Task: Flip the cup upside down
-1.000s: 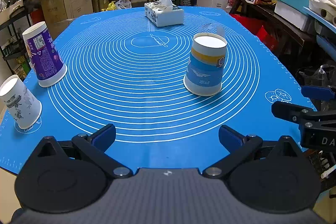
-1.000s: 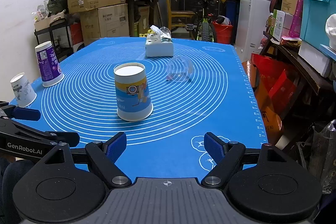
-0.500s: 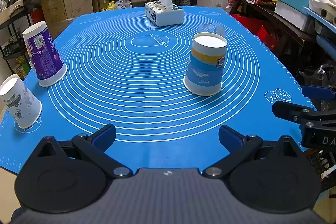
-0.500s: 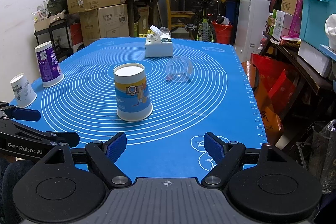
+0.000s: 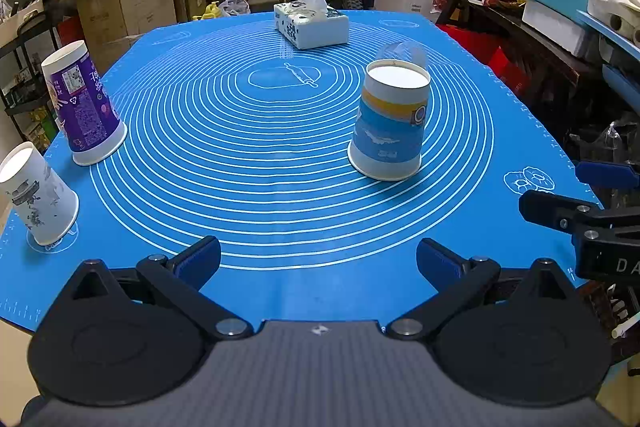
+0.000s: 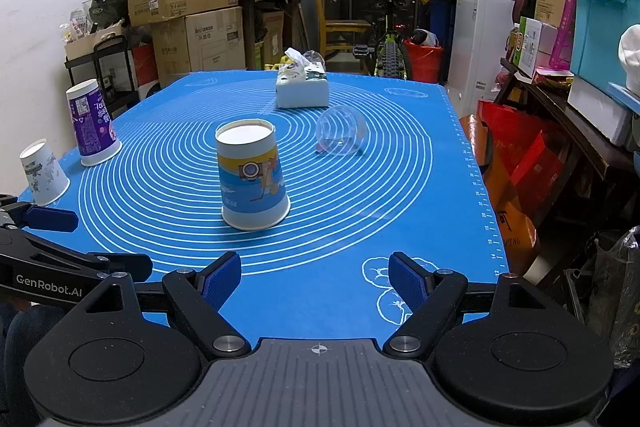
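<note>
A blue and yellow paper cup (image 5: pixel 390 123) stands upside down, rim on the blue mat; it also shows in the right wrist view (image 6: pixel 252 175). A clear plastic cup (image 6: pixel 340 131) lies on its side behind it, mostly hidden in the left wrist view (image 5: pixel 402 49). A purple cup (image 5: pixel 82 105) and a white printed cup (image 5: pixel 36 195) stand upside down at the left edge. My left gripper (image 5: pixel 318 263) is open and empty near the mat's front edge. My right gripper (image 6: pixel 315 281) is open and empty, to the right of the left one.
A tissue box (image 5: pixel 310 23) sits at the far end of the blue mat (image 5: pixel 240 131). Cardboard boxes (image 6: pixel 188 11) stand beyond the left side. Shelves and bins (image 6: pixel 600 39) crowd the right side, close to the table edge.
</note>
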`<state>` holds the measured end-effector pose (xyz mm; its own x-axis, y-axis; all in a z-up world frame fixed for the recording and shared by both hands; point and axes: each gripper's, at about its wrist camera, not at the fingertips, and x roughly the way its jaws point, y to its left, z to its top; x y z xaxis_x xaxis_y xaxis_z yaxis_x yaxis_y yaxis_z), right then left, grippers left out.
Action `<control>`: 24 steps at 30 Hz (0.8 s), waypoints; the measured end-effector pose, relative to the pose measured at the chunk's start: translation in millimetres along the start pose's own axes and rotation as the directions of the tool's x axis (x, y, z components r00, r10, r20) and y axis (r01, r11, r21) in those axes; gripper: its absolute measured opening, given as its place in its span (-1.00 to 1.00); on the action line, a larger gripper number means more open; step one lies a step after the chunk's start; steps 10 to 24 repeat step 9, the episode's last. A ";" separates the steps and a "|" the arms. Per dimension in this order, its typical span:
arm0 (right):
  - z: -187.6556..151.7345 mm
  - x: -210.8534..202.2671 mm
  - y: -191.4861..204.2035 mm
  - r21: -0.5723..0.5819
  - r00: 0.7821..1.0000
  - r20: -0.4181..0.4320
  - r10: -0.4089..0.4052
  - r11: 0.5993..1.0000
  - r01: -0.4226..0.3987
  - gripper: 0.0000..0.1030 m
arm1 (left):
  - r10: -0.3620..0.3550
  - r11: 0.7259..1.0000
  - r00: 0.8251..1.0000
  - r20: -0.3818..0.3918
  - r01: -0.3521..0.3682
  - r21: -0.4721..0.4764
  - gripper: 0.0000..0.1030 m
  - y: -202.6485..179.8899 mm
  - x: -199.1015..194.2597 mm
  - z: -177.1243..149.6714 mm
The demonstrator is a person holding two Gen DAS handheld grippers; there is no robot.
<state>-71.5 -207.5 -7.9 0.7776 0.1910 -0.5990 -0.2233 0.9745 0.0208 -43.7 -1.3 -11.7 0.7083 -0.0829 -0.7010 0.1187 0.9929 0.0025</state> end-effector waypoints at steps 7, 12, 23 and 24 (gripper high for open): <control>0.2 -0.2 -0.3 0.000 1.000 0.000 0.000 1.000 0.000 0.62 | 0.003 1.000 1.000 -0.002 -0.003 0.000 0.99 -1.3 -0.2 -1.5; 0.4 -0.2 -0.4 0.001 1.000 0.000 0.001 1.000 -0.001 0.62 | 0.003 1.000 1.000 -0.001 -0.003 0.006 0.99 -2.5 -0.5 -1.4; 0.4 -0.2 -0.4 0.001 1.000 0.000 0.001 1.000 -0.001 0.62 | 0.003 1.000 1.000 -0.001 -0.003 0.006 0.99 -2.5 -0.5 -1.4; 0.4 -0.2 -0.4 0.001 1.000 0.000 0.001 1.000 -0.001 0.62 | 0.003 1.000 1.000 -0.001 -0.003 0.006 0.99 -2.5 -0.5 -1.4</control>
